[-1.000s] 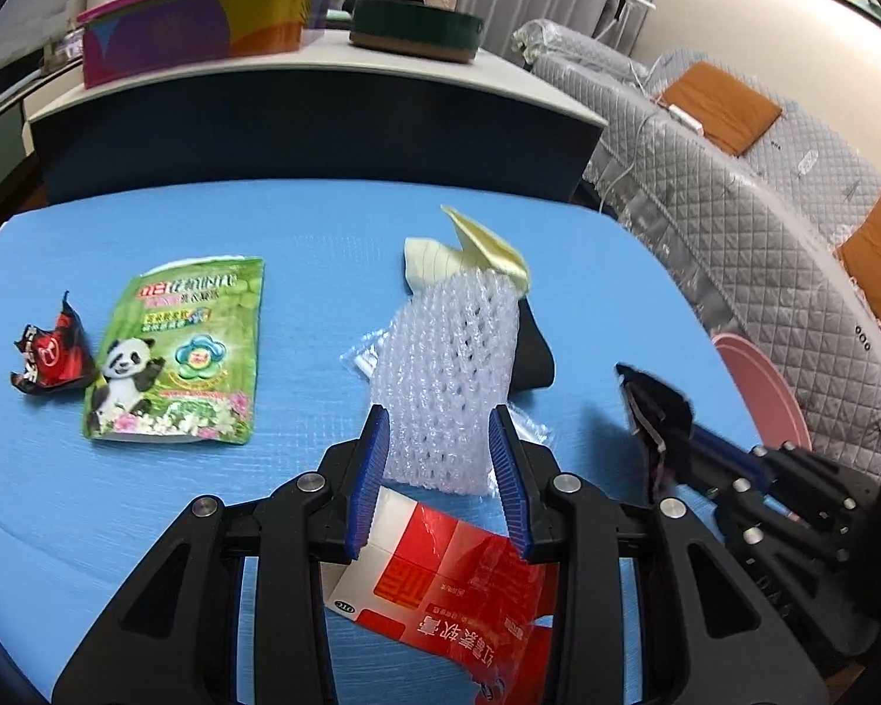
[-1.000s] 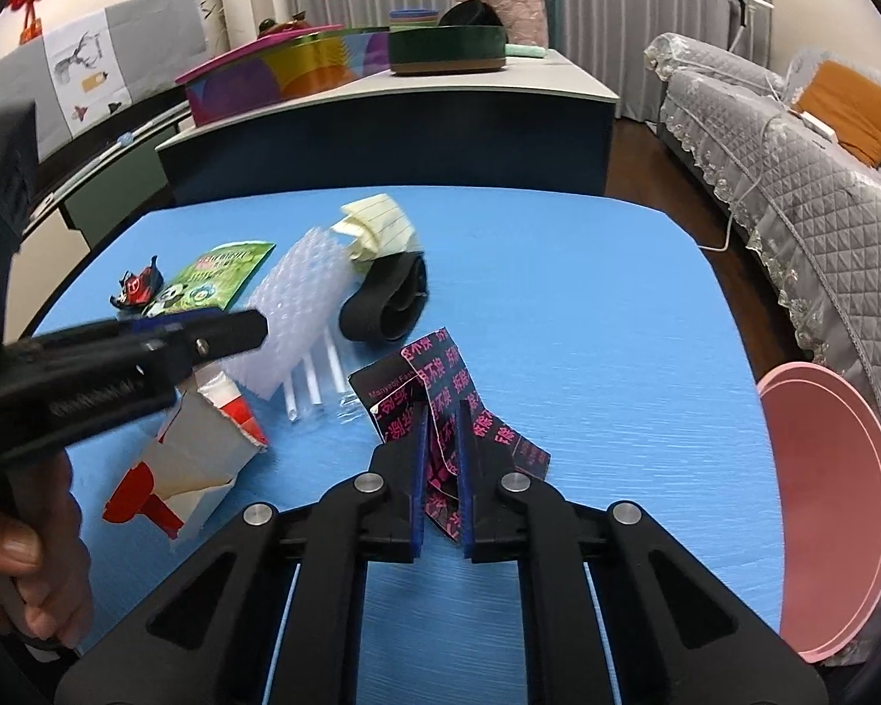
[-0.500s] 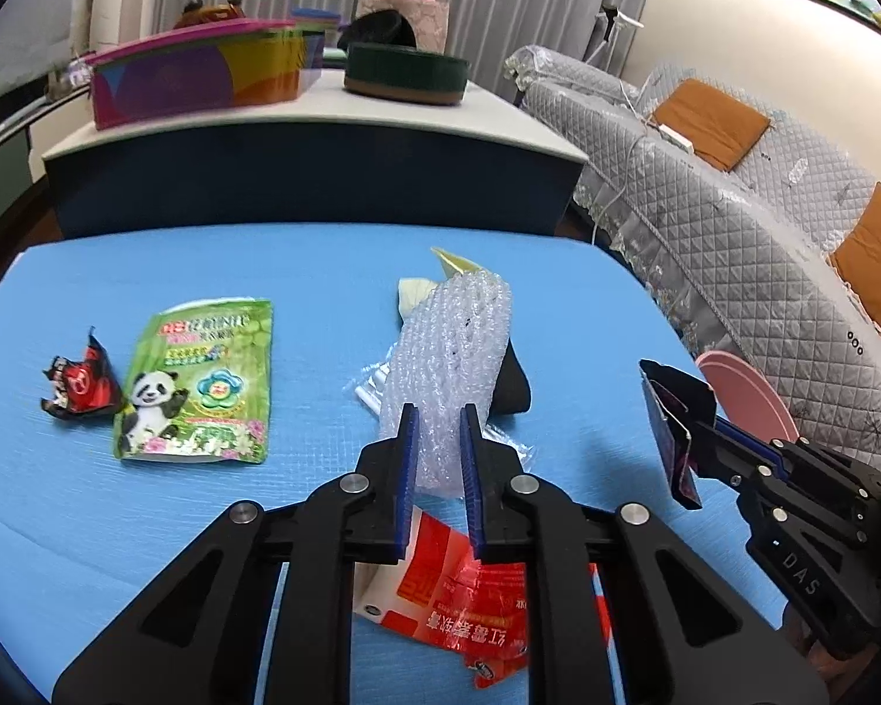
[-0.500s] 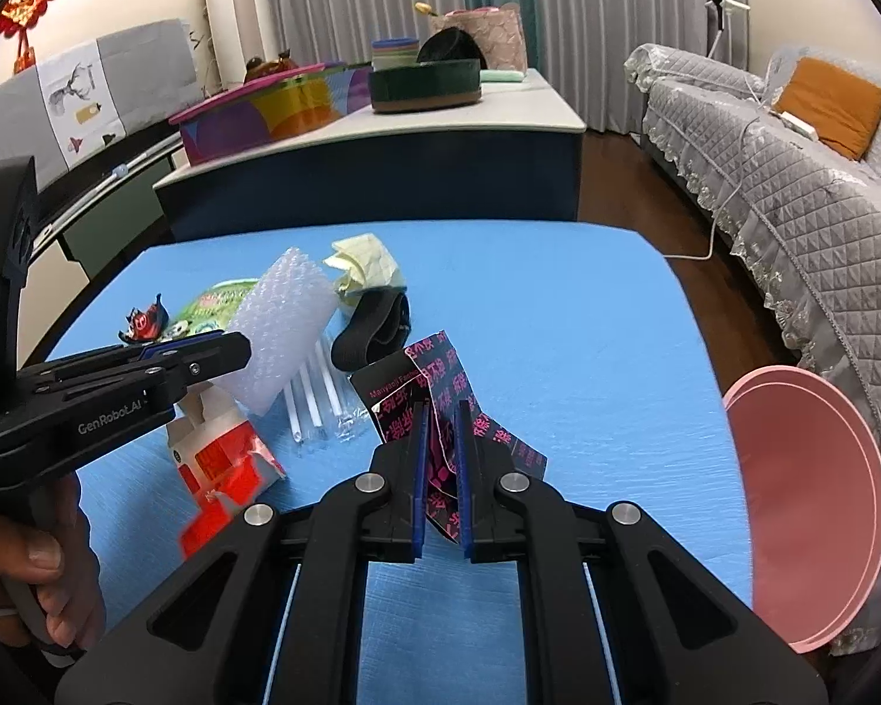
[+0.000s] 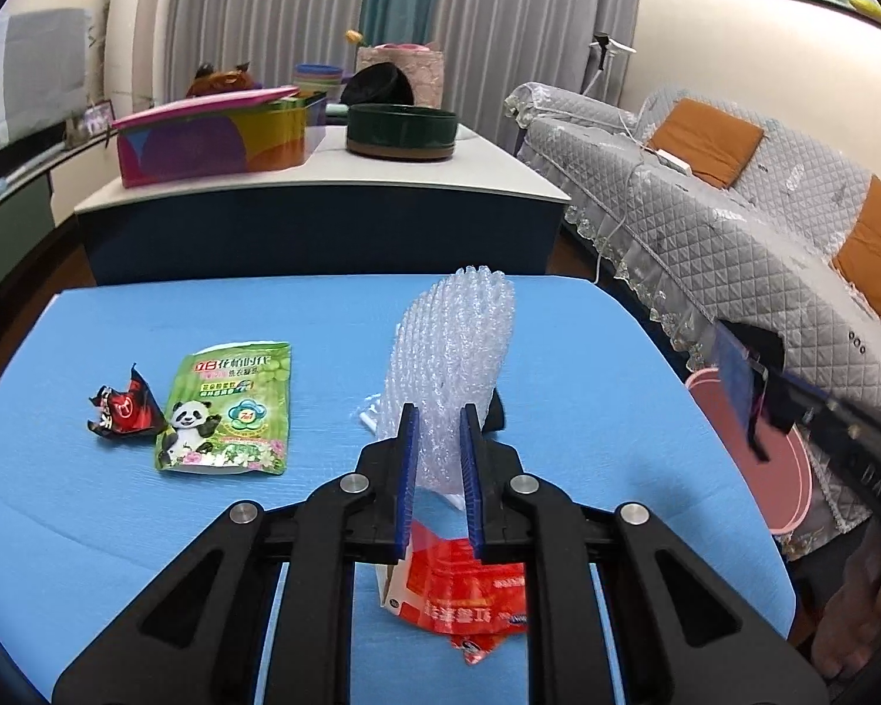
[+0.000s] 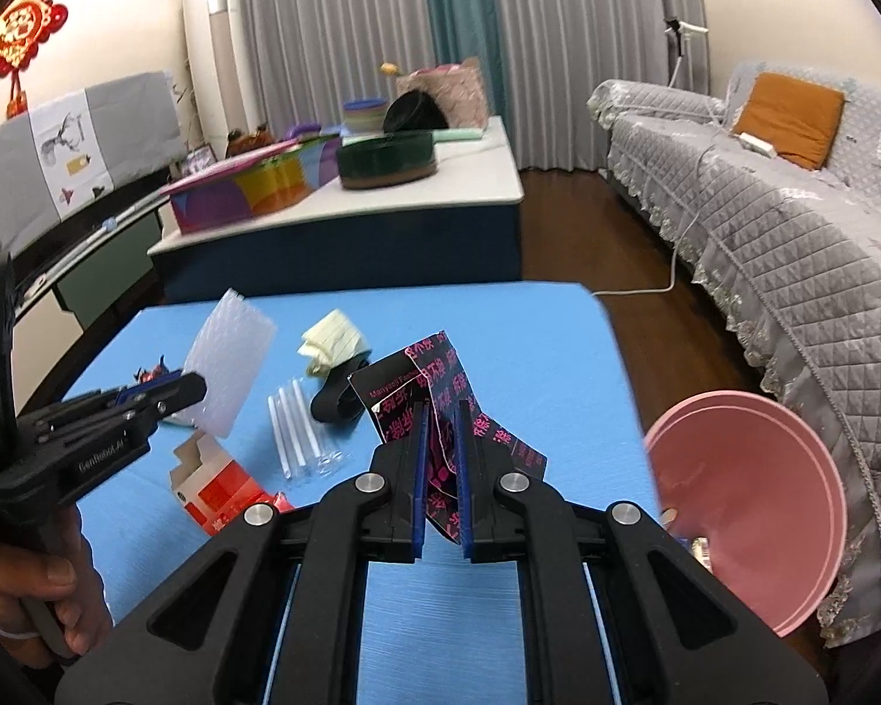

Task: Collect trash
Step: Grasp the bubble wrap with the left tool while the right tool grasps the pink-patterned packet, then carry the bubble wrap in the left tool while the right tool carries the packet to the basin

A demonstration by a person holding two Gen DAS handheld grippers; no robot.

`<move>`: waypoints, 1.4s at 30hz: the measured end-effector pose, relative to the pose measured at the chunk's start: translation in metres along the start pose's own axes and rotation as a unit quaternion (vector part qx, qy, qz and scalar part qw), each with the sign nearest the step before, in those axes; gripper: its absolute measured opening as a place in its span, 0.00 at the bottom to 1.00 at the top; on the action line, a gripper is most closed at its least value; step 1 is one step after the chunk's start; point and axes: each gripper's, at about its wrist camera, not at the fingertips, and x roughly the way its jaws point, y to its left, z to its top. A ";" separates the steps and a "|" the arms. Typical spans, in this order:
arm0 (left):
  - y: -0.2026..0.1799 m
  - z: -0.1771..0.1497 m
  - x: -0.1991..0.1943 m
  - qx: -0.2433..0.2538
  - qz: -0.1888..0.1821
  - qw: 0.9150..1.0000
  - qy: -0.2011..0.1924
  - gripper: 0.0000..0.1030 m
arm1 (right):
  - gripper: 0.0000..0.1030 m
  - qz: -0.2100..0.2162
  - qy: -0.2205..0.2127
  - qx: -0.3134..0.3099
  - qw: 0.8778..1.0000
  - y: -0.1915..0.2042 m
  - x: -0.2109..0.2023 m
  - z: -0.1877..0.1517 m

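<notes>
The left gripper (image 5: 439, 458) is pinching the lower end of a clear bubble-wrap sheet (image 5: 452, 364) between its blue pads, and the sheet is standing up off the blue table (image 5: 587, 376), above its middle. The right gripper (image 6: 441, 473) is clamping a black wrapper printed with pink characters (image 6: 434, 388); the wrapper is hanging folded from the pads, lifted over the table's near right part.

Beneath the left gripper, a torn red and white carton (image 5: 464, 584) is lying near the table's near edge. A bundle of clear plastic straws in a sleeve (image 6: 299, 432) is lying at the middle, with a black band-shaped piece (image 6: 338, 396) just beyond it and a crumpled pale yellow lined paper (image 6: 332, 346) touching that piece on its far side. Toward the left edge, a green pouch with a panda picture (image 5: 229, 408) is lying flat, and a crumpled red and black wrapper (image 5: 120, 408) is sitting just beside it, nearer the left edge.

A round pink bin (image 6: 752, 523) is standing off the table's right edge, next to a grey quilted sofa (image 6: 781, 217). A person's hand (image 6: 23, 581) is gripping the handle of the left gripper.
</notes>
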 end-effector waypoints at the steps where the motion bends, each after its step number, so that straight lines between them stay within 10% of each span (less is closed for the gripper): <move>1: -0.003 -0.001 -0.002 0.004 0.000 1.000 0.000 0.14 | 0.08 -0.001 -0.003 0.003 1.000 -0.003 -0.003 0.001; 42: -0.063 0.013 -0.035 -0.003 -0.003 1.000 -0.025 0.13 | 0.08 -0.027 -0.068 0.096 0.993 -0.095 -0.065 0.023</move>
